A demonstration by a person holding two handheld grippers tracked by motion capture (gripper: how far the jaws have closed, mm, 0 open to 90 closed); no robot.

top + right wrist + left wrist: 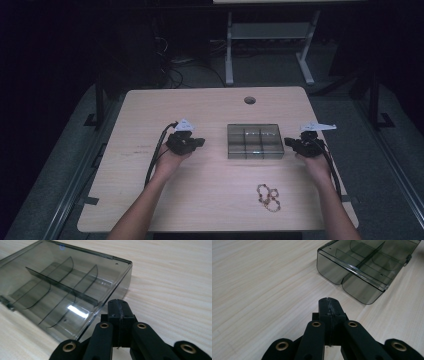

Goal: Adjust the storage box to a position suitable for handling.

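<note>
Overhead, pale wooden table (pixel 150 200) in dark room, both tools (pixel 200 142) (pixel 289 142) closed, empty.

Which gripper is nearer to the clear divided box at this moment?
Right. The right gripper sits just beside the box's right edge, jaws shut, nearly touching it. The left gripper, also shut, is off its left side with a wider strip of bare table between.
</note>
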